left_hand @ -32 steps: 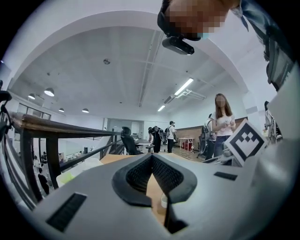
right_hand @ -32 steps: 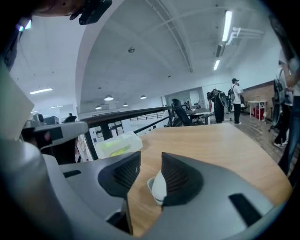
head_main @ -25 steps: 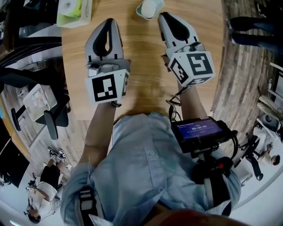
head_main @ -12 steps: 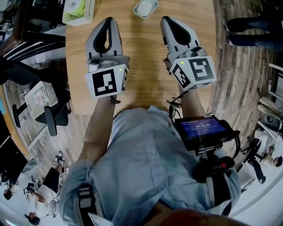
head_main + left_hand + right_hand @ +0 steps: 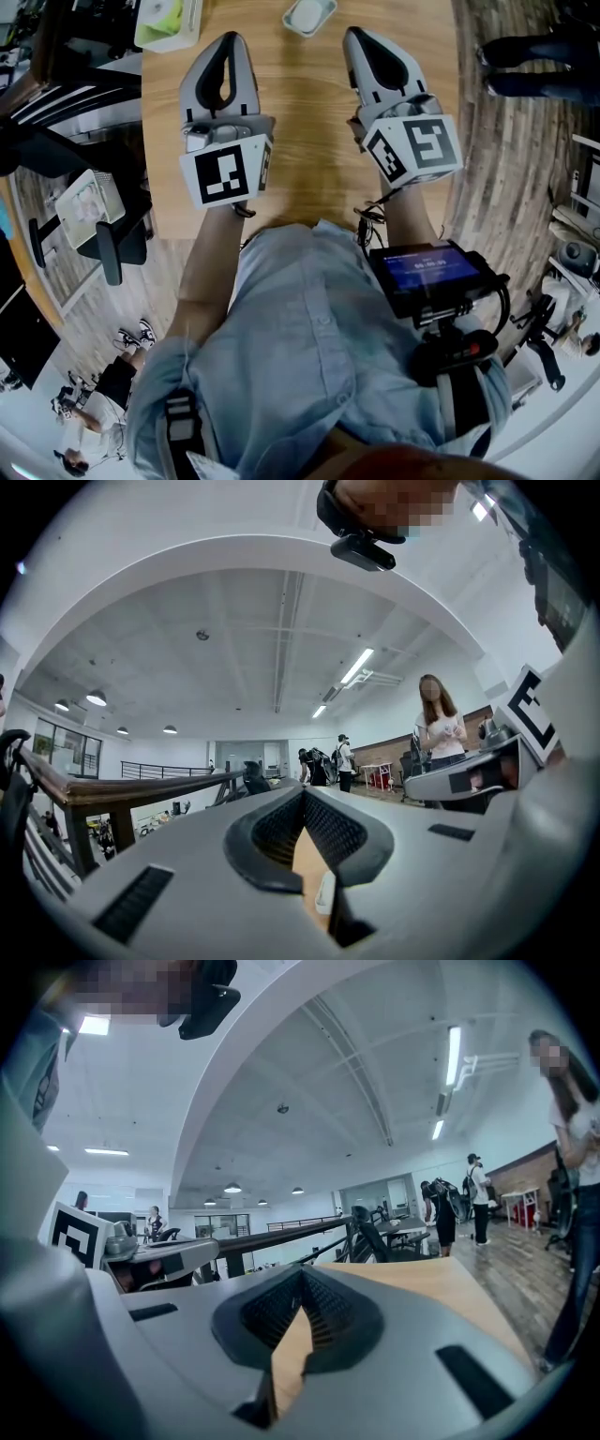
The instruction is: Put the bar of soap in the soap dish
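A white bar of soap point(image 5: 308, 13) lies in the pale soap dish point(image 5: 324, 22) at the far edge of the wooden table point(image 5: 300, 141). Both grippers hover over the table, pointing away from me. My left gripper point(image 5: 228, 39) is shut and empty, to the left of the dish and nearer to me. My right gripper point(image 5: 353, 34) is shut and empty, its tip just right of the dish and apart from it. In the left gripper view the jaws point(image 5: 305, 794) meet, with a sliver of a white thing point(image 5: 324, 892) behind them. In the right gripper view the gripper point(image 5: 302, 1274) is also shut.
A green and white box point(image 5: 167, 21) stands at the table's far left corner. An office chair point(image 5: 103, 234) is on the floor to the left of the table. People stand in the room beyond, one point(image 5: 439, 726) to the right.
My right gripper has drawn back a little from the soap dish. The left gripper has stayed where it was.
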Available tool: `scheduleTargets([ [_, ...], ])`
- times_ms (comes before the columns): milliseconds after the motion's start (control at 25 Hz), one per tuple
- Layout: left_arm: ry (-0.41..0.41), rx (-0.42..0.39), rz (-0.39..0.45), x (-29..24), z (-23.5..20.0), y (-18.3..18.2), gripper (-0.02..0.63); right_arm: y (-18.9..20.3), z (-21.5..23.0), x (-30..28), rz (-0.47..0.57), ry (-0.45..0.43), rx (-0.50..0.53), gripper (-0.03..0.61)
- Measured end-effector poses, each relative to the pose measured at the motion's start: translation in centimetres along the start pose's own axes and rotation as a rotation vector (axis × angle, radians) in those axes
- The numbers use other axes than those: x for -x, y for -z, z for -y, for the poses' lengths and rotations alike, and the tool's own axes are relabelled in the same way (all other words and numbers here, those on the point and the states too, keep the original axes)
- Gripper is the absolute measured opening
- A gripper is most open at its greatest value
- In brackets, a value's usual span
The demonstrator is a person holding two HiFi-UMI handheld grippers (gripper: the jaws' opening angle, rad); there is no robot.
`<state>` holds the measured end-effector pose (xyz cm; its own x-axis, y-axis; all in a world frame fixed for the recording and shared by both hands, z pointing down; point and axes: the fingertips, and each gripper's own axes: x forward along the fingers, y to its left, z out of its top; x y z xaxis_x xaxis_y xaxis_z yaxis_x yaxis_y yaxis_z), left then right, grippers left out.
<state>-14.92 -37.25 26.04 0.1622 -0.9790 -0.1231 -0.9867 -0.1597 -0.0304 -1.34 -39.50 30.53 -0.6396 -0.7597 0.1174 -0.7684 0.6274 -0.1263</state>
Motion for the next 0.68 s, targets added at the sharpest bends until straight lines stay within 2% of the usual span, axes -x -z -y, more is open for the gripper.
scheduleTargets([
  [160,0.005,-0.012,-0.028,-0.8,-0.7,1.8,0.009,1.3,0.2,-1.6,-0.01,-0.007,-0.015,0.005],
  [440,0.003,-0.005,0.003,0.6,0.4,-0.4,0.009,-0.2,-0.5,0.3,0.002,-0.008,-0.002,0.005],
  [680,0.0,-0.005,-0.028,-1.7,-1.3,2.8,0.009,2.3,0.5,-3.1,-0.021,-0.017,-0.025,0.005],
])
